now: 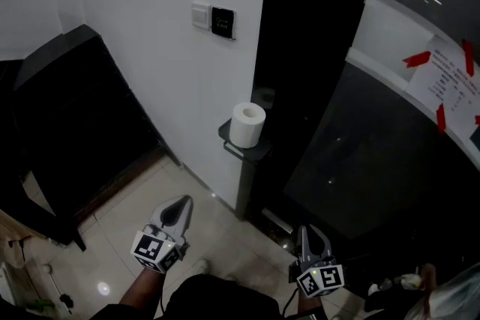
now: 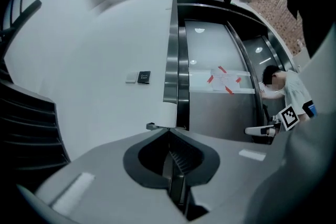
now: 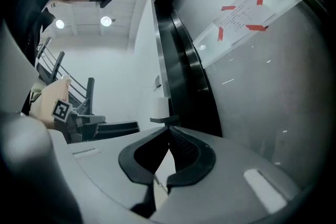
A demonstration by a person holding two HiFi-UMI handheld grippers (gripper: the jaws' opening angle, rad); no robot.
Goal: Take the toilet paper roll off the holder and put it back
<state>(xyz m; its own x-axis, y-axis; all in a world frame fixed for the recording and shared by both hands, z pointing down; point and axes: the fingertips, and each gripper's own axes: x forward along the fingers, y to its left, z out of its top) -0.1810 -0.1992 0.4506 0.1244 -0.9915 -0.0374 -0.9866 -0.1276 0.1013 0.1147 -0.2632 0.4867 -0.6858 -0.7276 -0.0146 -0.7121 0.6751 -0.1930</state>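
The toilet paper roll (image 1: 247, 124) stood upright, its axis vertical, on the black holder (image 1: 259, 152) by the wall. The left claw (image 1: 183, 203) and the right claw (image 1: 308, 231), both closed and empty, pointed at it from well short. The left looked slightly nearer.

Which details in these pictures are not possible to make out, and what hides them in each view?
Print on the taped notice: too small in the head view, blurred in both gripper views.
Any peg of the holder under the toilet paper roll: the roll covers it in the head view.
Marks on the wall switch panel: too small everywhere.
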